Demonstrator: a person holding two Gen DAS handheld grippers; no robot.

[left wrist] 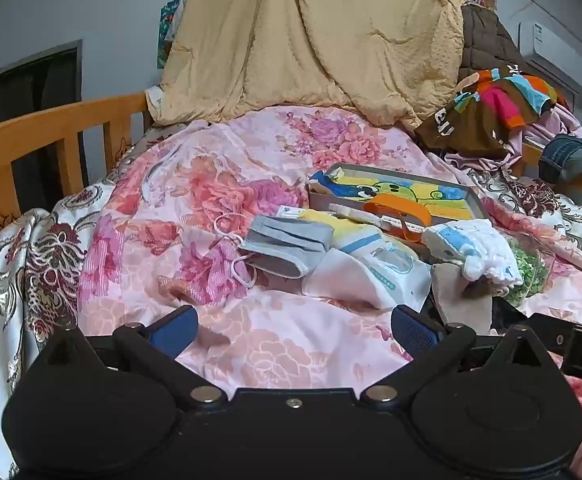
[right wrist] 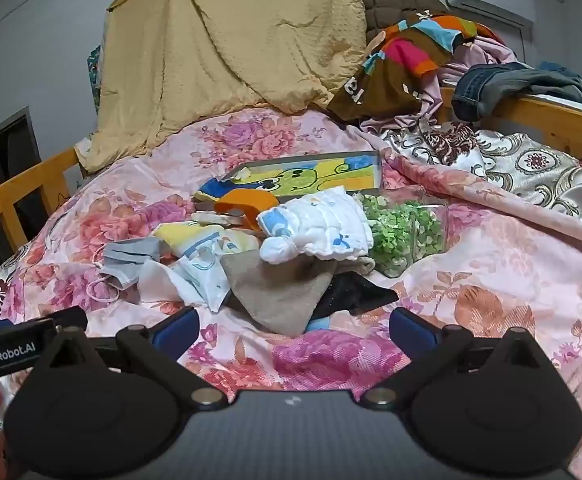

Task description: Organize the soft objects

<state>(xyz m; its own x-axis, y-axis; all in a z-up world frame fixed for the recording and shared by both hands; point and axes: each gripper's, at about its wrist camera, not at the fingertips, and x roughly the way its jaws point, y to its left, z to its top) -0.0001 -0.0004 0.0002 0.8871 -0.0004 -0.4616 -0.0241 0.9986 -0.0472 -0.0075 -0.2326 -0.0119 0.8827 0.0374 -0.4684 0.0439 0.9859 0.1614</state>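
Soft objects heaped mid-bed on pink floral quilt (left wrist: pixel 251 352): grey face mask (left wrist: pixel 287 246) at left end, white baby cloth (right wrist: pixel 319 228) on top, tan cloth (right wrist: pixel 283 292) and black cloth (right wrist: pixel 355 292) nearest, bag of green bits (right wrist: pixel 403 232) at right. Grey tray (left wrist: pixel 477 200) behind pile holds cartoon towel (right wrist: pixel 303 180). Left gripper (left wrist: pixel 295 328) and right gripper (right wrist: pixel 295 326) both spread wide, empty, hovering over quilt short of pile.
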